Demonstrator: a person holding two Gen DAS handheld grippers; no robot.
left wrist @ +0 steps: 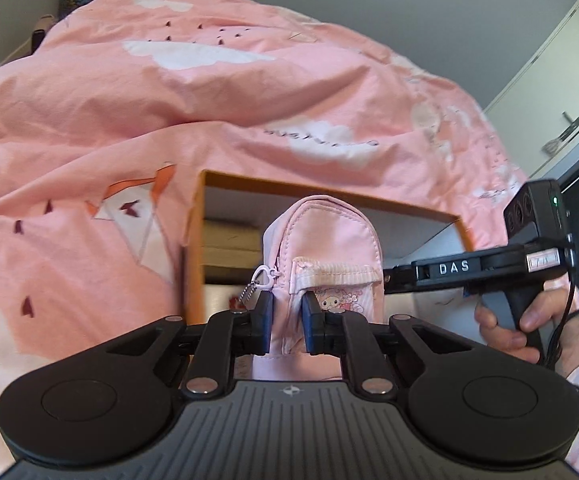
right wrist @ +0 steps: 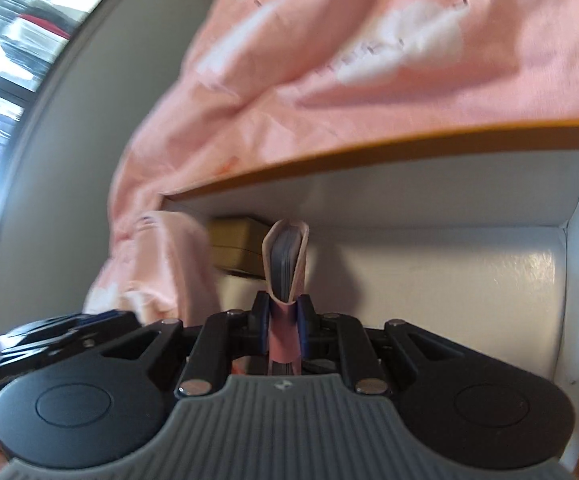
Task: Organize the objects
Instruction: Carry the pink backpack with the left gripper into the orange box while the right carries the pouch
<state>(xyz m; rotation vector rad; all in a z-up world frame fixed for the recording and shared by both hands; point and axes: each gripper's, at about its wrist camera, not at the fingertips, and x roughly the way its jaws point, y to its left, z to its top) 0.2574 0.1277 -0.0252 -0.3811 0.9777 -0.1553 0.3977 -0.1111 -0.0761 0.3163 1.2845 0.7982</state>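
Observation:
My left gripper is shut on a small pink backpack-shaped pouch with a cartoon print and a heart zipper pull, held upright in front of an orange-rimmed box. The pouch also shows at the left of the right wrist view. My right gripper is shut on a thin pink-covered booklet with grey pages, held on edge over the box's white inside. The right gripper's body reaches in from the right in the left wrist view.
A pink quilt with clouds and foxes surrounds the box. Brown cardboard boxes lie inside it at the far end. A white cupboard stands at the right; a window is at the left.

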